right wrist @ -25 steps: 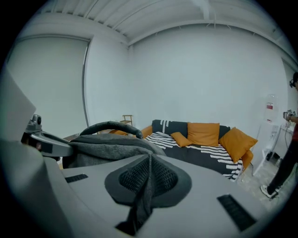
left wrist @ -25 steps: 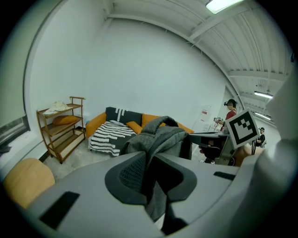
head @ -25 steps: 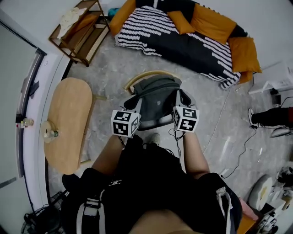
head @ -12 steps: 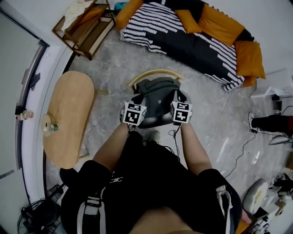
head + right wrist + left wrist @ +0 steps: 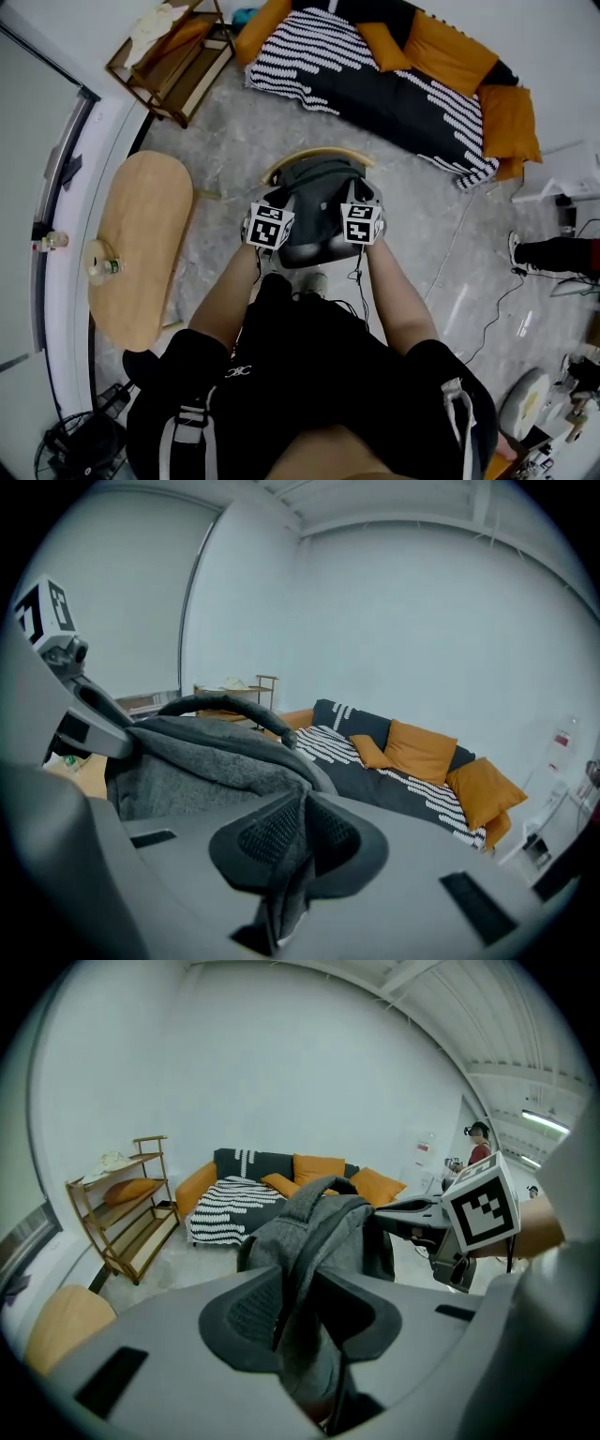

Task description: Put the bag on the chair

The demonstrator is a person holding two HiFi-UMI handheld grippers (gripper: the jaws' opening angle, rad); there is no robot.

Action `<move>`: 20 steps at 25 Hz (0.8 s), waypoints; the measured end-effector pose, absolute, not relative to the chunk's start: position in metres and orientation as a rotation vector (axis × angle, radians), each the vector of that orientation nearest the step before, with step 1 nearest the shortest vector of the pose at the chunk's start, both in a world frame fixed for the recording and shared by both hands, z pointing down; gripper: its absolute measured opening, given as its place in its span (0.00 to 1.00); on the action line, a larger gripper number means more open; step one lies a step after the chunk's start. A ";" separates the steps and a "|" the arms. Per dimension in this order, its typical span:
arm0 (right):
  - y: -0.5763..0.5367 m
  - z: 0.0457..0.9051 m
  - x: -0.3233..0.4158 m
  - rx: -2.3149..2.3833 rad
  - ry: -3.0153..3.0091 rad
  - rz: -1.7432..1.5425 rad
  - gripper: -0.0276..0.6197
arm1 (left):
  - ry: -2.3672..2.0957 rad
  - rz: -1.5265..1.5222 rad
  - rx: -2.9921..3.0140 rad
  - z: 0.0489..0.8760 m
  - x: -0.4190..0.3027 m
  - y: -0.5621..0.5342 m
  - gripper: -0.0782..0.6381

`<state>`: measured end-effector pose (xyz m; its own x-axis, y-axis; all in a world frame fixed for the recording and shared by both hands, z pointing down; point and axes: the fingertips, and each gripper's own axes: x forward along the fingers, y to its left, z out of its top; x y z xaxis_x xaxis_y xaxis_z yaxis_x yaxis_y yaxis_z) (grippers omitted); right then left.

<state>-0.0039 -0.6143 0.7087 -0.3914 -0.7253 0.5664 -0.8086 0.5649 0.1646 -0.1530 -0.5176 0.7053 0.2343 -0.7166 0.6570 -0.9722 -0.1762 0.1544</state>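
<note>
A grey fabric backpack (image 5: 314, 202) rests on the seat of a chair with a curved wooden back (image 5: 314, 153), right in front of me. My left gripper (image 5: 284, 204) is at the bag's left side. Its jaws are opening, and a grey strap (image 5: 314, 1241) lies loosely between the pads of my left gripper (image 5: 300, 1309). At the bag's right side, my right gripper (image 5: 349, 200) is also starting to open. The pads of my right gripper (image 5: 300, 834) still pinch a fold of the bag's fabric (image 5: 206, 761).
A black sofa (image 5: 394, 75) with orange cushions and a striped blanket stands beyond the chair. A wooden shelf (image 5: 169, 56) is at the back left. An oval wooden table (image 5: 141, 248) carrying a bottle (image 5: 101, 272) is on the left. Cables (image 5: 487, 309) run across the floor on the right.
Both grippers have moved forward and closer together, carrying the bag down onto the chair seat. The bag now sits lower and covers the seat.
</note>
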 end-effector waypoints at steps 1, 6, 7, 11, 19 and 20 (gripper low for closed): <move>-0.617 0.709 -0.007 1.222 -2.200 0.198 0.11 | -1.545 0.599 1.952 0.706 -0.156 -0.520 0.26; -0.636 0.710 -0.016 1.174 -2.211 0.434 0.12 | -1.583 0.653 1.887 0.705 -0.173 -0.522 0.34; -0.640 0.710 -0.019 1.156 -2.216 0.465 0.13 | -1.591 0.659 1.883 0.704 -0.176 -0.521 0.34; -0.644 0.708 -0.030 1.074 -2.211 0.421 0.25 | -1.643 0.621 1.862 0.693 -0.186 -0.517 0.34; -0.627 0.641 -0.016 1.277 -2.378 0.422 0.31 | -1.807 0.485 1.967 0.612 -0.187 -0.511 0.34; -0.624 0.627 -0.014 1.298 -2.412 0.415 0.29 | -1.831 0.472 1.988 0.599 -0.186 -0.510 0.34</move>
<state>-0.0144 -0.6238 0.6270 -0.5079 -0.7338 0.4511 -0.8424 0.5326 -0.0821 -0.1863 -0.5097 0.5985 0.0872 -0.8627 0.4981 -0.9960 -0.0658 0.0604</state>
